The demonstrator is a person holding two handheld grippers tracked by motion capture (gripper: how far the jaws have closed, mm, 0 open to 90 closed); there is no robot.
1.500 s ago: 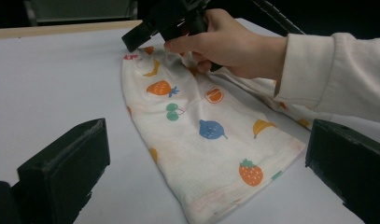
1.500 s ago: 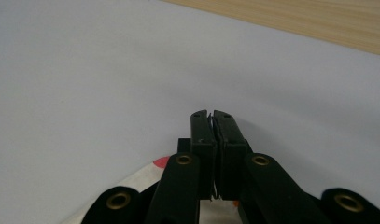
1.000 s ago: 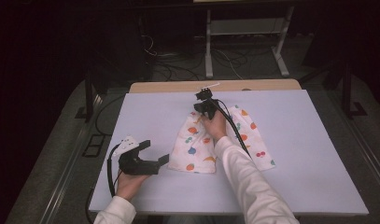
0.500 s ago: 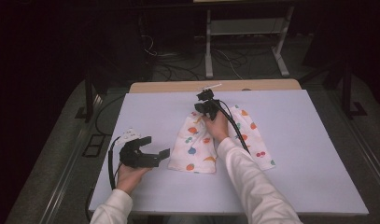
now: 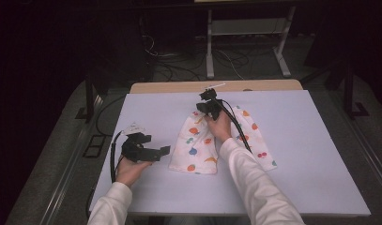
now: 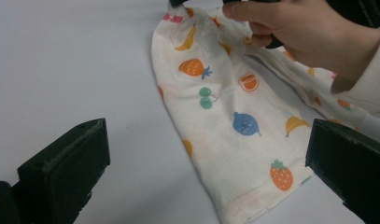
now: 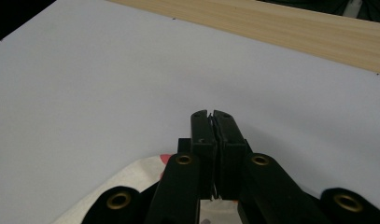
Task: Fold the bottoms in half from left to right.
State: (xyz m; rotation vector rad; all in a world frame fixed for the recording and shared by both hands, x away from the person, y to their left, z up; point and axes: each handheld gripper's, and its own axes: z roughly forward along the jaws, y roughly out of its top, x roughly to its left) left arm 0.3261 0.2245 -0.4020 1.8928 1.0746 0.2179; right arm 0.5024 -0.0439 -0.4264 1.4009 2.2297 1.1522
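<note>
Desk is lit evenly from above; its white top is rendered bright, with no hard glare. Surroundings are left very dark in the high view, floor detail mostly lost. Only soft, faint shadows are cast. High view is slightly soft and noisy. In the left gripper view, near jaws are blurred and the patterned cloth is sharper. In the right gripper view, jaws are rendered in fair focus against a mildly overexposed desk.
</note>
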